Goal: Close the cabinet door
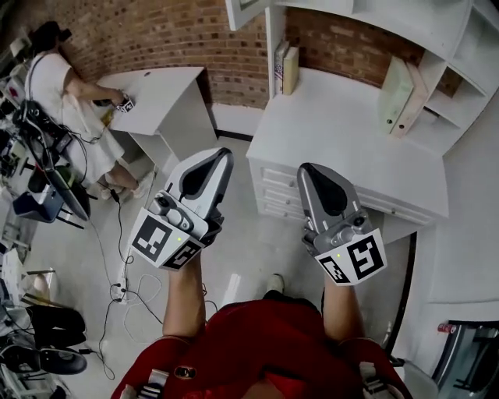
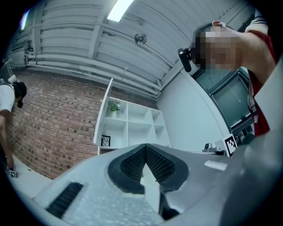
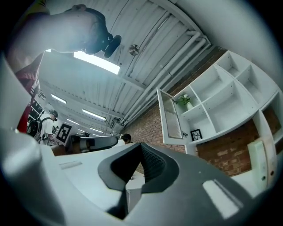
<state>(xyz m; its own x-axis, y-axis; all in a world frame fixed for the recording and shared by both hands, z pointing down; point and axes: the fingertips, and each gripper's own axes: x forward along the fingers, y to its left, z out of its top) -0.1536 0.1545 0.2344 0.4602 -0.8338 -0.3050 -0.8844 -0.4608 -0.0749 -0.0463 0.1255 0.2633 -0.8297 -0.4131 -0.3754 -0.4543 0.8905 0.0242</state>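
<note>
The white cabinet door (image 3: 171, 115), with a glass pane, stands swung open at the left end of the wall shelf unit (image 3: 221, 97). In the left gripper view the door (image 2: 103, 118) shows almost edge-on beside the shelves (image 2: 135, 121). In the head view only its lower corner (image 1: 248, 11) shows, at the top edge. My left gripper (image 1: 221, 158) and right gripper (image 1: 306, 171) are held side by side over the floor in front of the desk, well short of the door. Both point up toward the shelves. The jaws of the left gripper (image 2: 145, 149) and right gripper (image 3: 140, 146) are shut with nothing in them.
A white desk (image 1: 343, 132) with drawers (image 1: 273, 191) stands under the shelves and carries books (image 1: 286, 68) and binders (image 1: 401, 97). At the left a person in white (image 1: 58, 86) works at a small white table (image 1: 160, 90). Cables (image 1: 117, 288) lie on the floor.
</note>
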